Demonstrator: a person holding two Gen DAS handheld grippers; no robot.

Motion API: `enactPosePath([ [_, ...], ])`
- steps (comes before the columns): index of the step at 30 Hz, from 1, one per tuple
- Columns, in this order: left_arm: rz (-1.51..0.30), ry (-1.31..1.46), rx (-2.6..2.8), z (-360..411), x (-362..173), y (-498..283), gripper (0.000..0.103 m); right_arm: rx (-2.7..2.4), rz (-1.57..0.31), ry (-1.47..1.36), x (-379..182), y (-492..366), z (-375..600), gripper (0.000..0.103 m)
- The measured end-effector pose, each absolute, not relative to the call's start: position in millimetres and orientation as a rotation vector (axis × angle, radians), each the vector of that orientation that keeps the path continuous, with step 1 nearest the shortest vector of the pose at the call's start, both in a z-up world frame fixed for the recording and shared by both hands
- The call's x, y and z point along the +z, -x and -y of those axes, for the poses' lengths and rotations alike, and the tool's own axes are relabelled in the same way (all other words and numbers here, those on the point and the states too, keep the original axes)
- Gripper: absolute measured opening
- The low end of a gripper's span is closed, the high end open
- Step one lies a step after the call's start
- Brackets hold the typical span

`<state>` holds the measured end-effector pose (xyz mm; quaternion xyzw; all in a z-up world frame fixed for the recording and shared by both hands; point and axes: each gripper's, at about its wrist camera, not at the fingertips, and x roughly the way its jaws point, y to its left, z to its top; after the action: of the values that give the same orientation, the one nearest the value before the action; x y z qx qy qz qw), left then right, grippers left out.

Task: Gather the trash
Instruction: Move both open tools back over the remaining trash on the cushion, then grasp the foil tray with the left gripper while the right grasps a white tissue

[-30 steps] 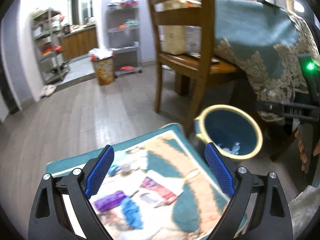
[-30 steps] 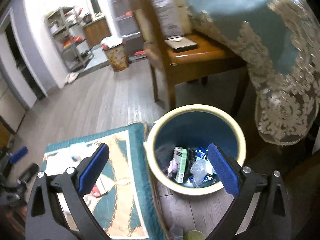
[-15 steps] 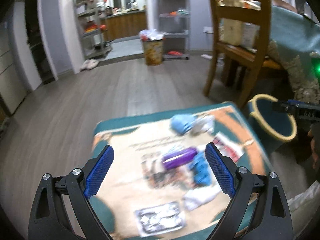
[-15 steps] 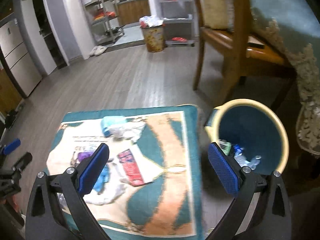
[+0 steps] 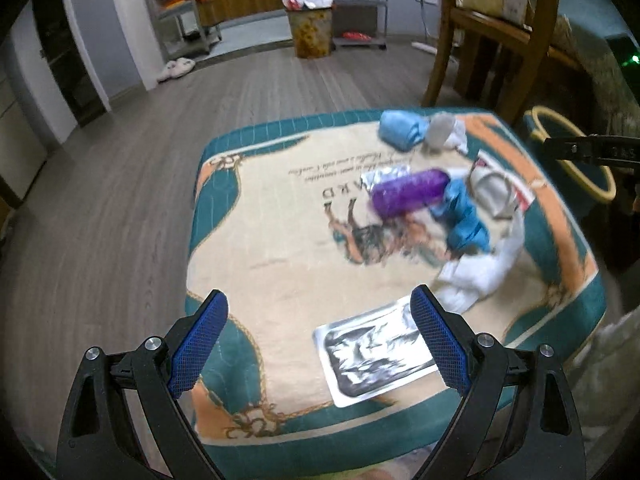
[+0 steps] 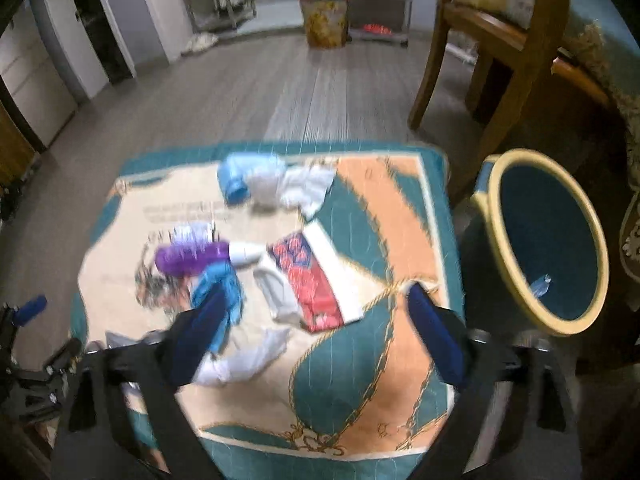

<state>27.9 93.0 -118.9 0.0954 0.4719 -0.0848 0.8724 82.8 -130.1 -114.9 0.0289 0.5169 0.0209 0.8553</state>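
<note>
Trash lies scattered on a teal and cream rug. A purple wrapper, blue crumpled plastic, white tissue, a red packet and a silver foil pouch lie there. A light blue bag lies at the far edge. My left gripper hangs open above the rug, the foil pouch by its right finger. My right gripper hovers over the red packet, its jaws closing with nothing pressed between them. A blue bin with a yellow rim stands right of the rug.
A wooden chair stands behind the rug beside a table draped in teal cloth. A second, full trash bin and metal shelves stand at the far wall. Grey wood floor surrounds the rug.
Both views swung left and down from the blue bin to the rug, so the trash now fills the frames. The right gripper's fingers stand closer together than before.
</note>
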Motion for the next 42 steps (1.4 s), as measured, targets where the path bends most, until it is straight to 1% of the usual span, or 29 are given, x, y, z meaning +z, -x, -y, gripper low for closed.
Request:
enactPosePath([
  [2,-0.996,-0.203,-0.184,-96,-124,-29,0.092,0.053,-1.129,-0.062,-127,-83,126,0.071],
  [4,-1.003,-0.192,-0.200,-99,-126,-29,0.092,0.074,-1.187,-0.063,-143,-83,119,0.060],
  [5,-1.008,-0.183,-0.216,-100,-128,-29,0.092,0.087,-1.216,-0.074,-151,-83,116,0.058],
  [8,-1.016,-0.171,-0.270,-98,-130,-28,0.092,0.113,-1.308,-0.120,-173,-83,110,0.046],
  [10,-1.030,-0.179,-0.301,-93,-134,-26,0.092,0.138,-1.355,-0.117,-184,-84,104,0.020],
  [11,-1.039,-0.193,-0.323,-90,-137,-24,0.092,0.152,-1.361,-0.109,-185,-84,102,0.014],
  [12,-1.046,-0.208,-0.344,-86,-140,-22,0.092,0.166,-1.358,-0.097,-184,-85,99,0.002],
  [19,-1.089,-0.337,-0.436,-65,-162,-8,0.095,0.178,-1.216,-0.095,-145,-88,105,0.002],
  [26,-1.166,-0.480,-0.428,-58,-190,-7,0.095,0.239,-1.159,-0.159,-117,-92,117,0.002],
  [33,-1.154,-0.443,-0.434,-48,-192,-30,0.097,0.269,-1.101,-0.227,-96,-95,133,0.002],
  [39,-1.228,-0.334,-0.455,-50,-197,-54,0.097,0.277,-1.075,-0.255,-87,-95,148,0.002],
  [40,-1.232,-0.342,-0.457,-49,-198,-55,0.097,0.276,-1.069,-0.259,-85,-95,151,0.002],
  [41,-1.231,-0.349,-0.461,-48,-197,-57,0.094,0.276,-1.063,-0.265,-83,-96,154,0.002],
  [42,-1.228,-0.349,-0.466,-48,-196,-58,0.085,0.277,-1.057,-0.273,-81,-96,156,0.002],
])
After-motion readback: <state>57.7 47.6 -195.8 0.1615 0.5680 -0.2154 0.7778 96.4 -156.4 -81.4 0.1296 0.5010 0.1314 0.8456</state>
